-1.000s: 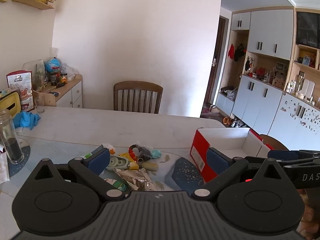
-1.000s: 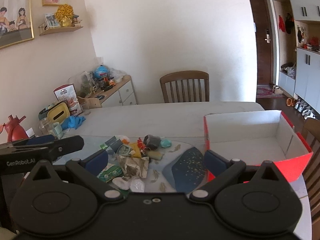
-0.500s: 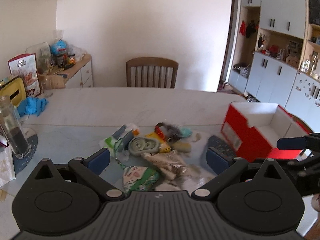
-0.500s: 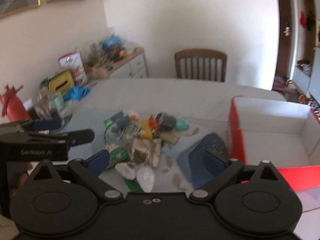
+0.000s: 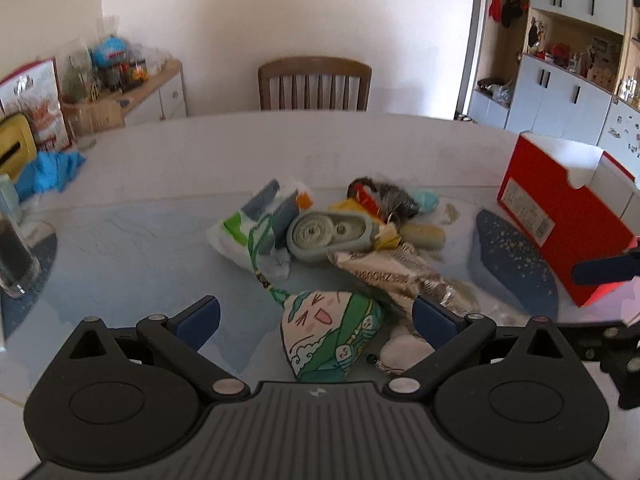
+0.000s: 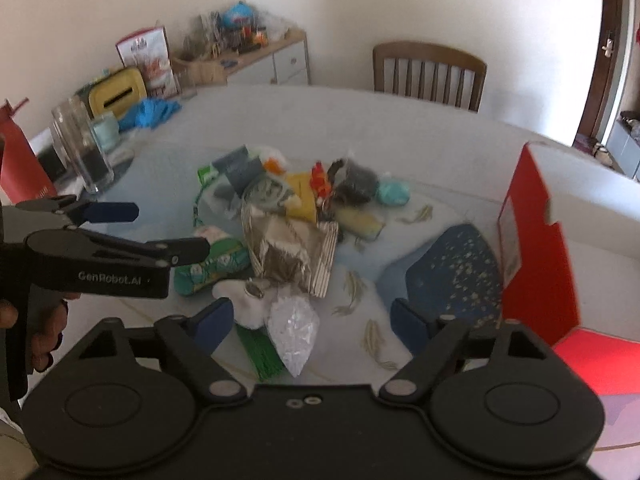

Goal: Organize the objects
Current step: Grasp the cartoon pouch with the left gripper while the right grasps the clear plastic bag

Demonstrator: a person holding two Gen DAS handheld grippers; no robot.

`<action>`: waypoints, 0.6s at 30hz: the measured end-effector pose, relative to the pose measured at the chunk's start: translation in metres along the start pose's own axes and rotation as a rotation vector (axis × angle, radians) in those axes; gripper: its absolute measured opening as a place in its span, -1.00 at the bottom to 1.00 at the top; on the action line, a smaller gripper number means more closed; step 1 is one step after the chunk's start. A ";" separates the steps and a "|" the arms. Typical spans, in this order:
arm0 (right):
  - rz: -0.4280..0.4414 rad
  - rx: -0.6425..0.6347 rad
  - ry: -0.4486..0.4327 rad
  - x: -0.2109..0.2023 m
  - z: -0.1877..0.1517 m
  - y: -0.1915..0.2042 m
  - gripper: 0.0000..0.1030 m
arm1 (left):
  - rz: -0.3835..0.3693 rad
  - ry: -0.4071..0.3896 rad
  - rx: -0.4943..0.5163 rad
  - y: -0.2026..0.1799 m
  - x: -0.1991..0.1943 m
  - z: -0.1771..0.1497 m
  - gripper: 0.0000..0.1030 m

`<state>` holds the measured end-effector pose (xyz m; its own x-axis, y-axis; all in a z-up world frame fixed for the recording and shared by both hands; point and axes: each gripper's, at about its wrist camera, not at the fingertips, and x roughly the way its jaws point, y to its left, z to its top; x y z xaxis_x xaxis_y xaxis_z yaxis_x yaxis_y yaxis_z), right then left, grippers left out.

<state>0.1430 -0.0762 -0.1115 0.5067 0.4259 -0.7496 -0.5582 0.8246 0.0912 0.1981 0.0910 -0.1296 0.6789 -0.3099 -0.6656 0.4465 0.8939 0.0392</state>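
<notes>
Dining room, pale table (image 5: 160, 184), wooden chair (image 5: 314, 82) at far side. Heap of small objects (image 5: 328, 236) mid-table; red box (image 6: 536, 240) at right looks empty. Judgement: sorting not begun, whole heap left. Left gripper (image 5: 316, 318) wide open, cartoon pouch (image 5: 330, 336) between jaws, untouched. Right gripper (image 6: 312, 320) jaws closing, clear bag (image 6: 294, 326) between, not yet pressed.
</notes>
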 end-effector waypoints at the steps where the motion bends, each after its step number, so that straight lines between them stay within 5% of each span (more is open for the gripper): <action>1: -0.002 -0.007 0.011 0.004 -0.001 0.000 0.57 | -0.004 0.009 -0.007 0.001 0.005 -0.001 0.99; 18: 0.043 -0.024 0.099 0.045 -0.004 0.004 0.06 | -0.132 0.121 -0.082 0.020 0.050 -0.003 0.97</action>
<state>0.1610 -0.0551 -0.1470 0.4152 0.4208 -0.8066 -0.5941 0.7969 0.1099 0.2394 0.0944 -0.1639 0.5402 -0.3899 -0.7458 0.4749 0.8728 -0.1124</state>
